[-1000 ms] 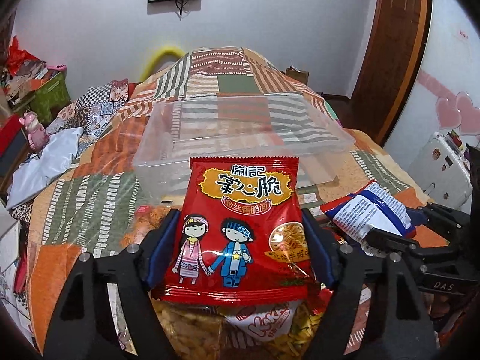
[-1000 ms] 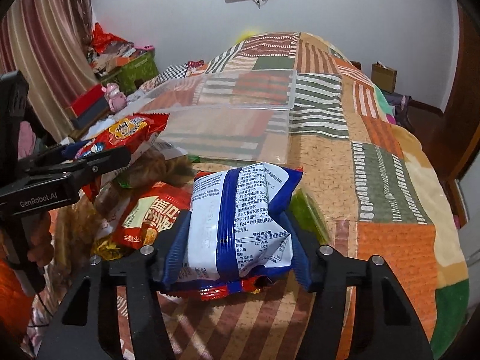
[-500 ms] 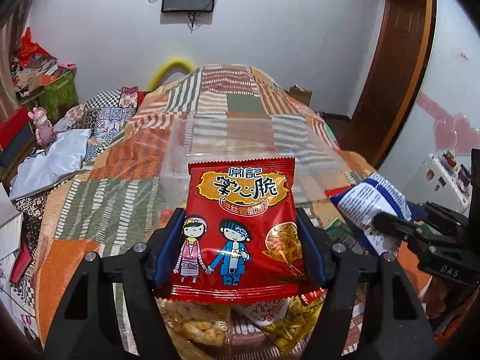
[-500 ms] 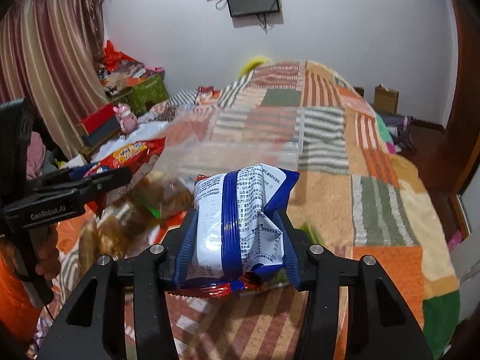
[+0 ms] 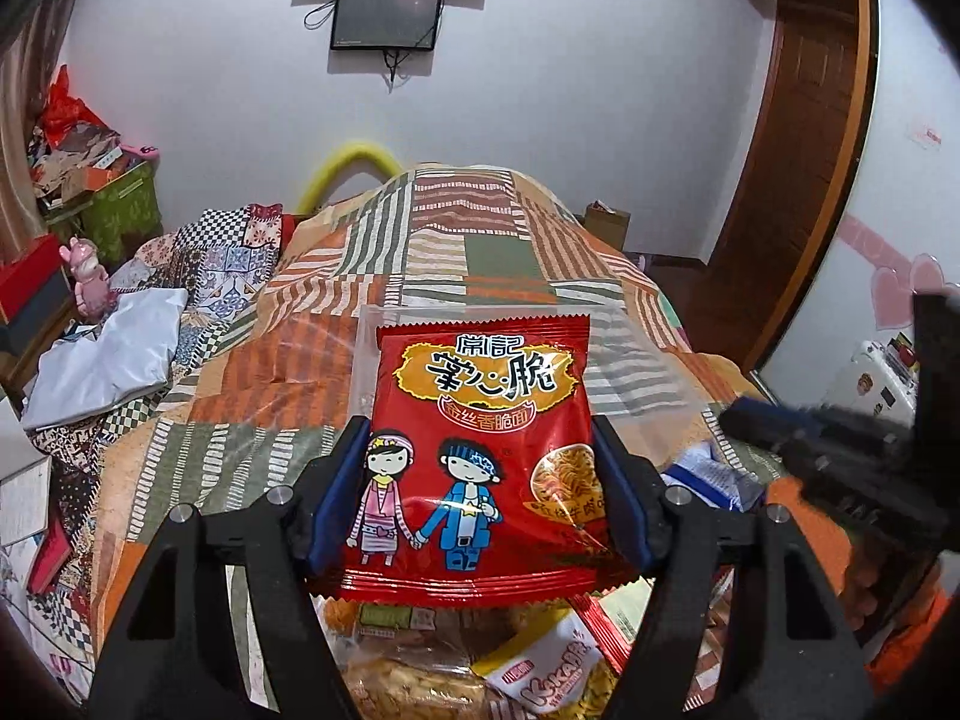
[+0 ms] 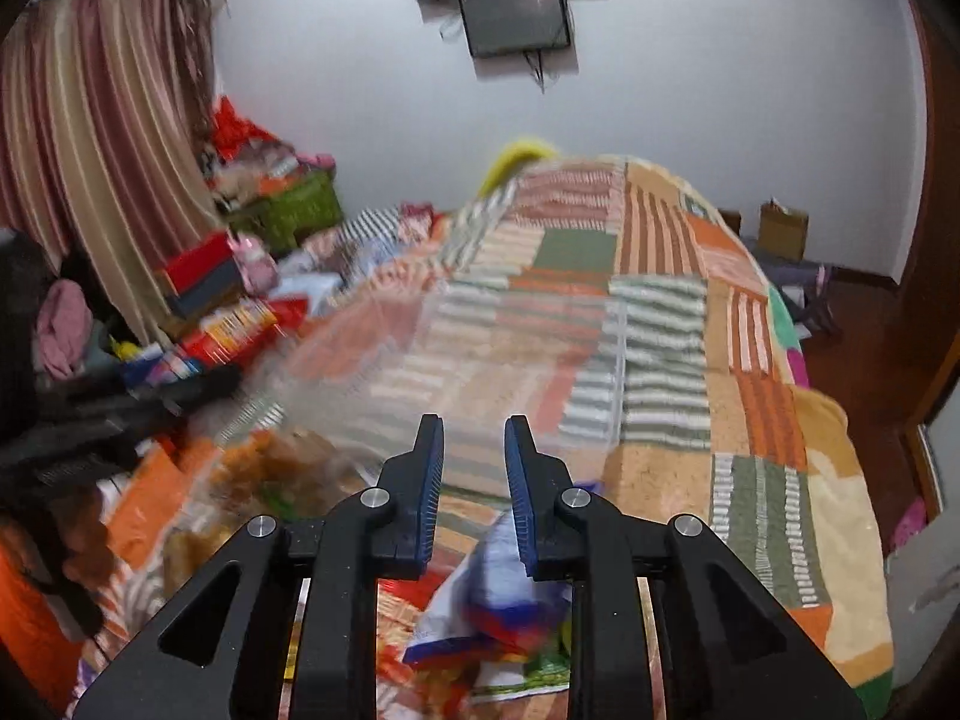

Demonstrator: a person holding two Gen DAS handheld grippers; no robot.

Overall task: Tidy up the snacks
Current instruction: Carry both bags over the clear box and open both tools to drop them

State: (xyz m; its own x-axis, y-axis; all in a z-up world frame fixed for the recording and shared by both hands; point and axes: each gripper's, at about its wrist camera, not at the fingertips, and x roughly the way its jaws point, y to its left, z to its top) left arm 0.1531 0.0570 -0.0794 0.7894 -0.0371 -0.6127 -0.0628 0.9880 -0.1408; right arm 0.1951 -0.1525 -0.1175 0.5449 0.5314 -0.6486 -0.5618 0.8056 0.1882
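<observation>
In the left wrist view the left claw [image 5: 480, 480] is clamped on a red snack packet [image 5: 477, 456], its blue pads pressed against the packet's two side edges; the packet stands upright in the centre of the frame, printed face toward the camera, with two cartoon children and yellow lettering plain to read; behind its top edge a clear plastic bin [image 5: 630, 372] rests on the patchwork bed [image 5: 252, 384]; below the packet, at the bottom of the frame, lie a white and yellow packet [image 5: 540, 669] and other snacks; at the right edge the right claw [image 5: 828, 456] appears as a dark blurred shape, with a blue and white packet [image 5: 711, 480] lying just under it; this view alone shows the red packet's face and the grip on it. In the right wrist view the right claw [image 6: 474, 468] has its jaws drawn close together with only a narrow gap and nothing between them; the blue and white packet [image 6: 498, 588] lies below and just right of the fingers, lower centre of the frame, on top of the heap of snacks and clear of the pads; the clear bin [image 6: 480, 354] shows blurred beyond the fingertips; at the left edge the left claw [image 6: 120, 414] is a dark blur with the red packet [image 6: 234, 330] seen edge-on beside it.
</observation>
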